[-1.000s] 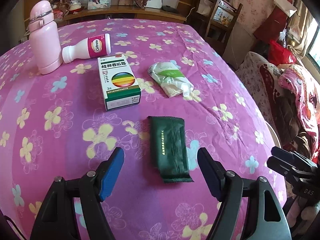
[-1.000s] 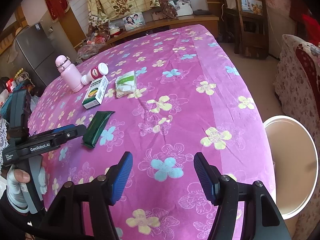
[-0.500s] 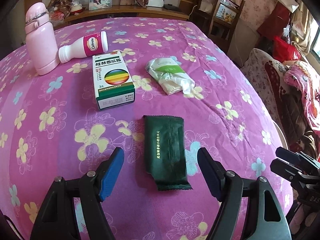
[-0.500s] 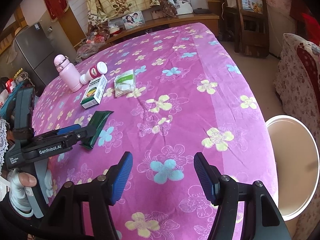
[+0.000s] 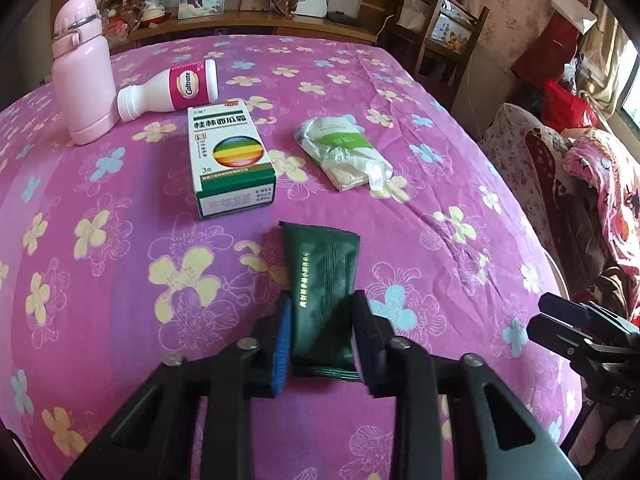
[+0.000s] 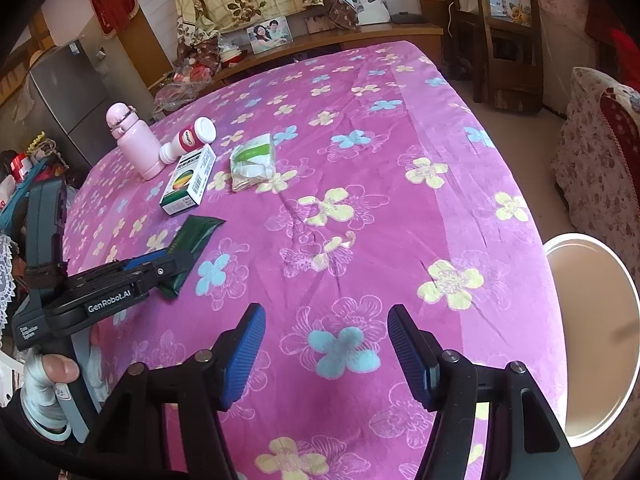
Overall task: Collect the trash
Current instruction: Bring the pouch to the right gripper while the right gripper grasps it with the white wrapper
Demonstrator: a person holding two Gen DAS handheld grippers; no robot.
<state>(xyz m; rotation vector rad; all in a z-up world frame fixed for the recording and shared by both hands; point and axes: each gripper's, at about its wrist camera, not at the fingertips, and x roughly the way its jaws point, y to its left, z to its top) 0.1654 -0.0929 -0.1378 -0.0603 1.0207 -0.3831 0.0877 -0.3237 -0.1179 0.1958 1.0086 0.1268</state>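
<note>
Since a second ago the left gripper [image 5: 322, 336] has drawn its jaws in, and they are closing on the near end of the dark green packet [image 5: 325, 288], which lies near the tabletop's near edge on the flowered cloth [image 5: 120, 280]. Beyond it lie the medicine box [image 5: 230, 160] and the crumpled wrapper [image 5: 344, 152]. The right gripper [image 6: 326, 350] hovers with fingers wide and empty. One risk (the wrapper is thin and slick): the pads pinch cloth too, or the packet slides out when lifted.
</note>
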